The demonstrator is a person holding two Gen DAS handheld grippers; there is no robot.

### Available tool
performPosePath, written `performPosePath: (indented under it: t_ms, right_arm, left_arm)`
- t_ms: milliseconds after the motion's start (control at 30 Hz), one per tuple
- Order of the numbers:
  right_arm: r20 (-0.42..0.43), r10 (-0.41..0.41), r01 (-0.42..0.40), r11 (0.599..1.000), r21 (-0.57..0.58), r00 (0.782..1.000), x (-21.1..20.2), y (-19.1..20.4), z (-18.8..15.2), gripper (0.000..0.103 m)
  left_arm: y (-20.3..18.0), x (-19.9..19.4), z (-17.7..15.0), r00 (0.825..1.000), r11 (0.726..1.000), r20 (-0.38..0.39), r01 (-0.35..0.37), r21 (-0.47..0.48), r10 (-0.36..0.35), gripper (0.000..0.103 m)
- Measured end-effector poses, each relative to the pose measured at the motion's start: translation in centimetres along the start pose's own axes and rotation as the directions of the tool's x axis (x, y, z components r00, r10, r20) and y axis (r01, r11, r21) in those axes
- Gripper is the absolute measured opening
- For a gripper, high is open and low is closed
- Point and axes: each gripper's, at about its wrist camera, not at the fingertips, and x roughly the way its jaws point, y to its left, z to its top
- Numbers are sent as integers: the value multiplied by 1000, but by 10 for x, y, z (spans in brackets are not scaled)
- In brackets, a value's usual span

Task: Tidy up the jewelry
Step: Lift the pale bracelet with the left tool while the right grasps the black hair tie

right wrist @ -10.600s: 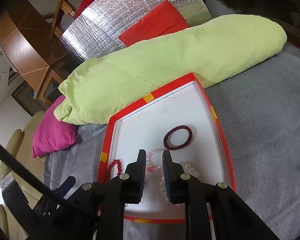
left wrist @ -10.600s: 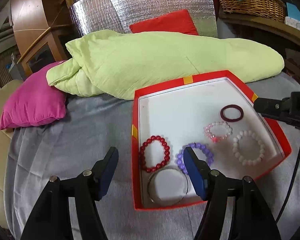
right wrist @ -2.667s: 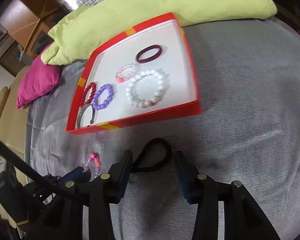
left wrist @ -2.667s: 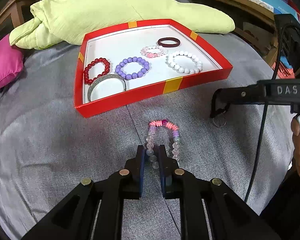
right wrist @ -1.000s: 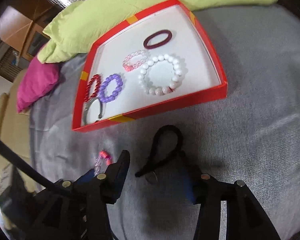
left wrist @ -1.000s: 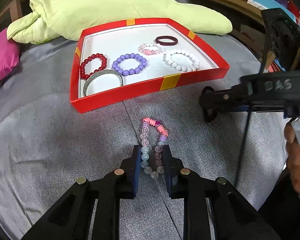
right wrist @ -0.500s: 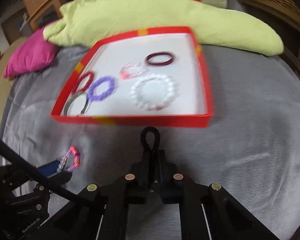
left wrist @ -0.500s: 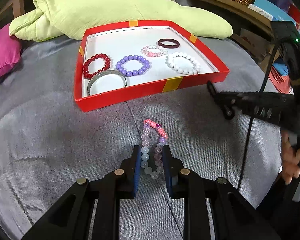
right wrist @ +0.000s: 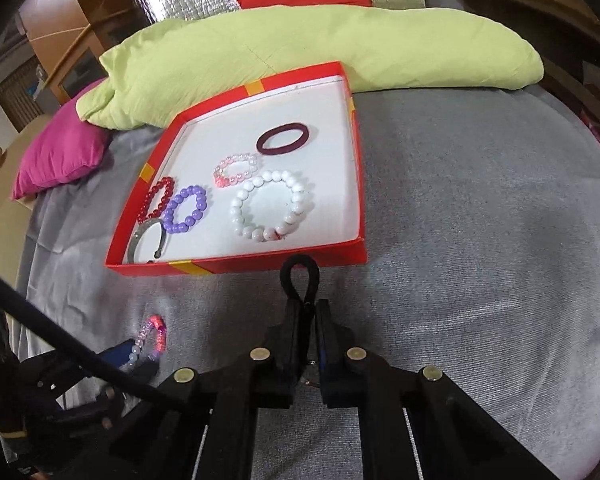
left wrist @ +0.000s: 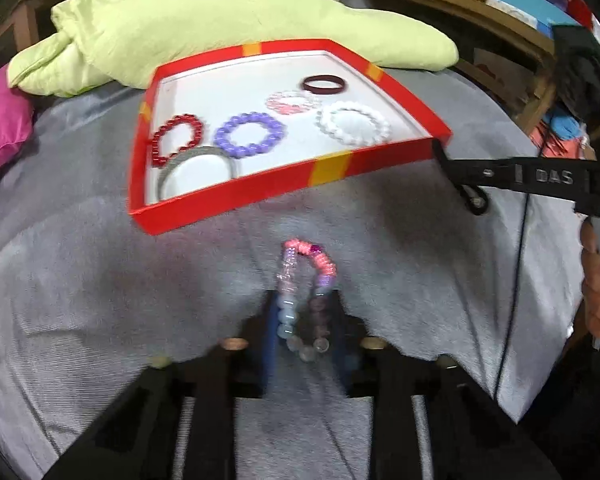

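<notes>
Black cord loop [right wrist: 300, 280] pinched in right gripper [right wrist: 309, 320] jaws; left gripper [left wrist: 302, 320] jaws closing on round-beaded bracelet [left wrist: 306, 296].

A grey cloth [right wrist: 480, 208] covers the bed. A red box [right wrist: 260, 262] sits flat on it, with its white inside facing up. Behind the box lies a big green pillow [right wrist: 300, 52], touching the far edge of the box. A pink cushion [right wrist: 60, 152] lies to the left, beside the green pillow. In front of the box there is a beaded bracelet [left wrist: 306, 292] on the cloth.
</notes>
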Motion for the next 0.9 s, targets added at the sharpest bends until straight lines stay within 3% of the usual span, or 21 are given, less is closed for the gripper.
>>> performPosePath:
  t_ms: [133, 633, 900]
  right_arm:
    - [18, 10, -11, 1000, 22, 1000, -4, -6, 1, 9]
    - [128, 113, -117, 993, 27, 985, -27, -1, 7, 9]
    - [211, 158, -166, 986, 19, 965, -44, 4, 10, 9]
  left_arm:
    - [7, -3, 2, 1000, 1000, 20, -1, -30, 1, 8]
    - [12, -36, 12, 989, 998, 143, 33, -51, -26, 8]
    - [13, -56, 22, 973, 997, 230, 49, -56, -35, 8]
